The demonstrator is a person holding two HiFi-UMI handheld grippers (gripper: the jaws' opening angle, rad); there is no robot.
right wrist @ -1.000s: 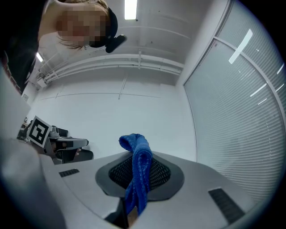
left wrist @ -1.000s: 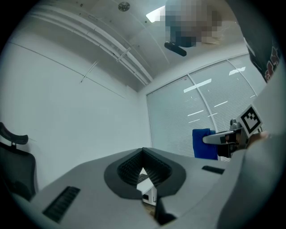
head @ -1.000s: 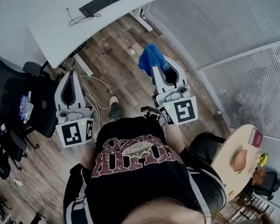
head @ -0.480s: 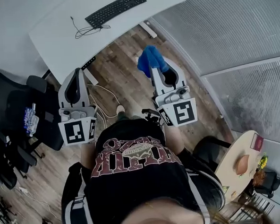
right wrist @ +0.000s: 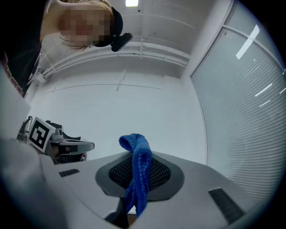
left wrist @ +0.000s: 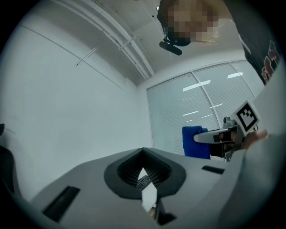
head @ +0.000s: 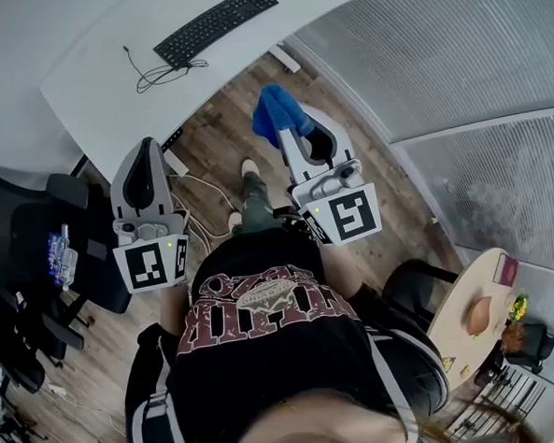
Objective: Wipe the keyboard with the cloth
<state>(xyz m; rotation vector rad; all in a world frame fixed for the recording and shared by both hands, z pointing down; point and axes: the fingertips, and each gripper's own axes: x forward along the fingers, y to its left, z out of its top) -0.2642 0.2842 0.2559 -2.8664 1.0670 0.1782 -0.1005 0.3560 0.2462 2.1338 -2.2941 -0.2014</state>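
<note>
Your black shirt (head: 264, 310) carries arched red-and-white lettering, but from the head view it is upside down and cannot be read. The left marker cube (head: 150, 264) and right marker cube (head: 350, 214) show only black-and-white square patterns.

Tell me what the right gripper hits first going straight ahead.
Probably the white desk near the keyboard: the right gripper, shut on the blue cloth, points there. Height is unclear; it might pass above.

Bright, even indoor light, with fisheye warping and dark corners.
</note>
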